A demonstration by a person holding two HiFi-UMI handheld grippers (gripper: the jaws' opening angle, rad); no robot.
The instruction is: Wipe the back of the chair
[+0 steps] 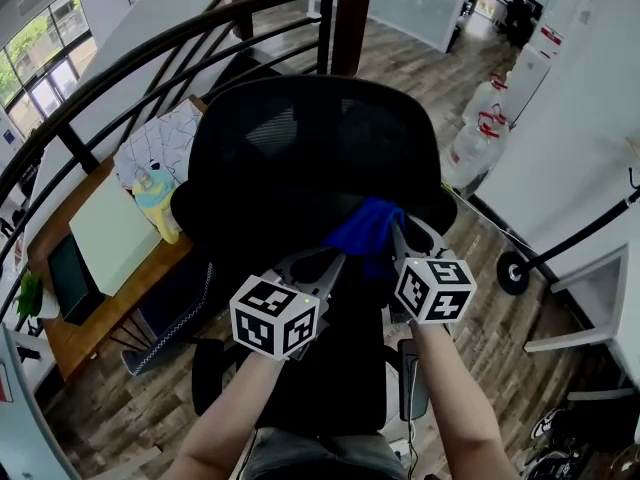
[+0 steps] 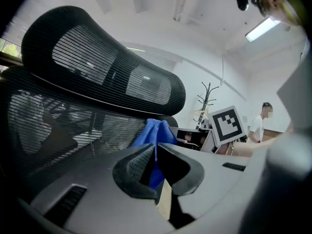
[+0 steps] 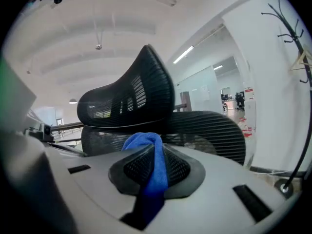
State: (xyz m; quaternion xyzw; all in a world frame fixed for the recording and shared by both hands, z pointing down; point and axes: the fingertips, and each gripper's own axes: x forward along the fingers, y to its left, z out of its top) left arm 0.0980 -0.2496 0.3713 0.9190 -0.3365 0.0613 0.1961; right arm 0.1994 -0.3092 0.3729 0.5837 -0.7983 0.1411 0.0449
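Blue cloth [image 1: 365, 230] is bunched between the two grippers at the near right part of the chair [image 1: 300, 158]. It sits over the upper edge of the backrest [image 3: 209, 126], just below the headrest [image 3: 129, 99]. Whether the cloth presses on the mesh cannot be told from any view.

The left gripper [image 2: 156, 147] is pressed together on a thin fold of the cloth, and the right gripper [image 3: 153, 152] pinches a thicker twist of it, whose tail hangs down between its jaws. In the head view the left gripper [image 1: 335, 258] and right gripper [image 1: 395, 233] point inward at the cloth, their tips hard to pick out against the black mesh.

The chair's seat and base are mostly hidden under the backrest and the person's forearms. In the left gripper view the backrest runs off the left edge.

A dark curved railing [image 1: 150, 63] passes just beyond the chair on the far side. A wooden bench [image 1: 75, 328] stands close at the left. To the right, wood floor [image 1: 500, 328] lies open between the chair and a white wall [image 1: 570, 118], with water bottles [image 1: 478, 133] at the wall's foot.
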